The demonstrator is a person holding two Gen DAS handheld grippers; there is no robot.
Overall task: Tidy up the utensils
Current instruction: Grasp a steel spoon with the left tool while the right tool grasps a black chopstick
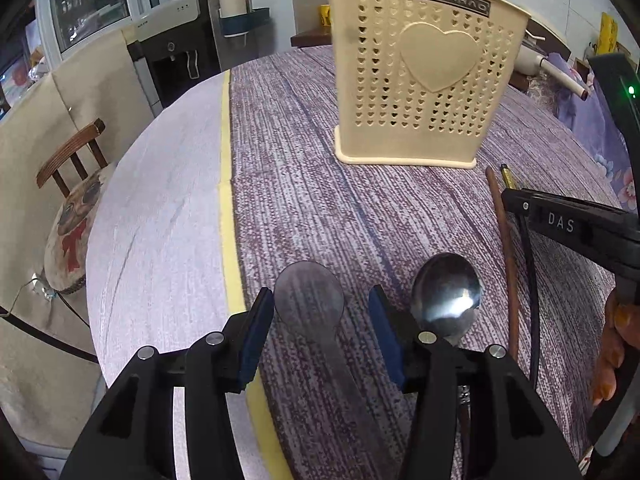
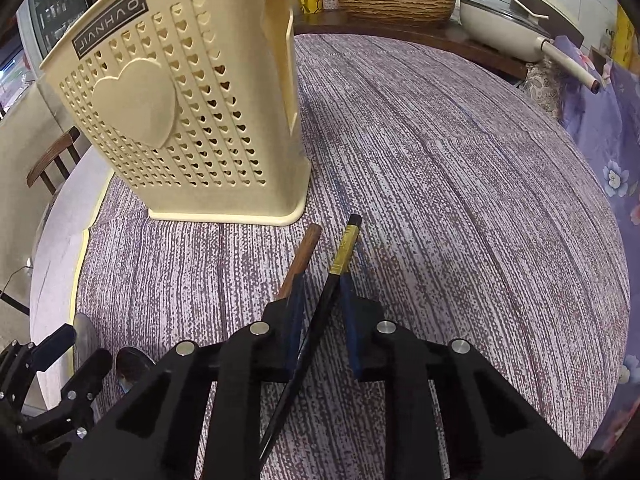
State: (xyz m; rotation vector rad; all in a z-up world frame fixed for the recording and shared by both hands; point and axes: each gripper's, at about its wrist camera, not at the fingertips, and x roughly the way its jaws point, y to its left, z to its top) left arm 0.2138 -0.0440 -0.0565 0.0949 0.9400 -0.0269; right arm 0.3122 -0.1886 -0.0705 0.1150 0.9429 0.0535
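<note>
The cream plastic utensil holder with heart-shaped holes (image 1: 420,80) stands upright mid-counter on the purple woven cloth (image 2: 460,184). Near the front edge lie a flat steel spatula-like utensil (image 1: 310,300) and a shiny steel spoon (image 1: 446,294), side by side. The left claw (image 1: 318,332) sits half open around the flat one's neck, pads not touching it. The right claw (image 2: 320,312) is nearly closed around a black chopstick with a gold band (image 2: 340,264); can't tell if it's actually pinched. A brown wooden chopstick (image 2: 304,256) lies just beside.
</note>
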